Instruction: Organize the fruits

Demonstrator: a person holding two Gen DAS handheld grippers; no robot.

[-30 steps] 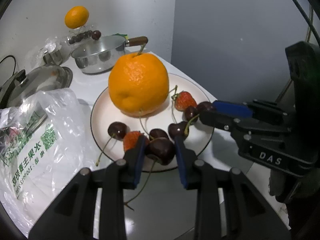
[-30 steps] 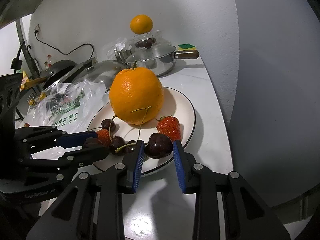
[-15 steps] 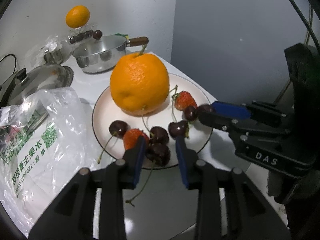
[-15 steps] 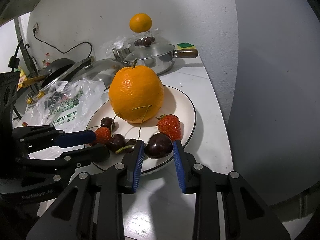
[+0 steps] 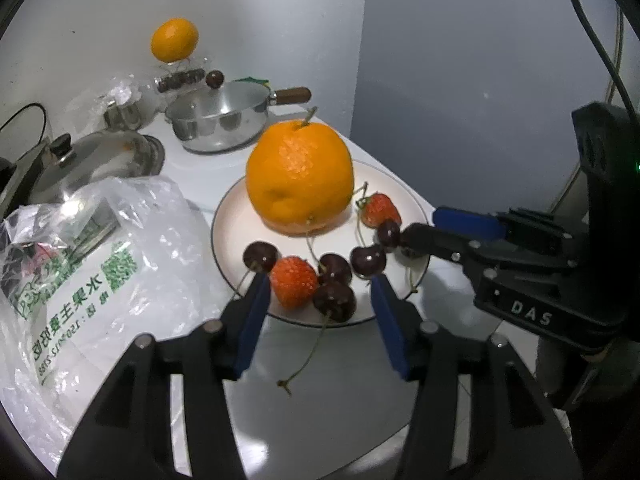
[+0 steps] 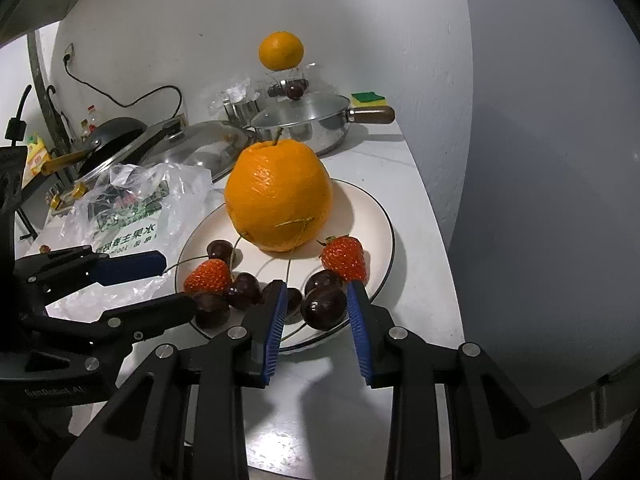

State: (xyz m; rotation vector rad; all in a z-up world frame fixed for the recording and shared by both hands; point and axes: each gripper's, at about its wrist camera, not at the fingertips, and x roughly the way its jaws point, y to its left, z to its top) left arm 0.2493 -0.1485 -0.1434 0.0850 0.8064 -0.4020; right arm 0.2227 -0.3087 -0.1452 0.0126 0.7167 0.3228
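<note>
A white plate carries a big orange, two strawberries and several dark cherries. My left gripper is at the plate's near rim and its jaws are opening. A stemmed cherry lies on the plate between them, and neither pad touches it. My right gripper is at the plate's other side, shut on a cherry just above the rim. Each gripper shows in the other's view, the right gripper and the left gripper.
A printed plastic bag lies left of the plate. Behind it are a pan lid and a steel saucepan with a wooden handle. A small orange sits on a glass jar at the wall. The counter edge runs close on the right.
My left jaws have opened from a grip on the stemmed cherry, which now rests on the plate. The right gripper keeps its place, its cherry a little lower between the pads.
</note>
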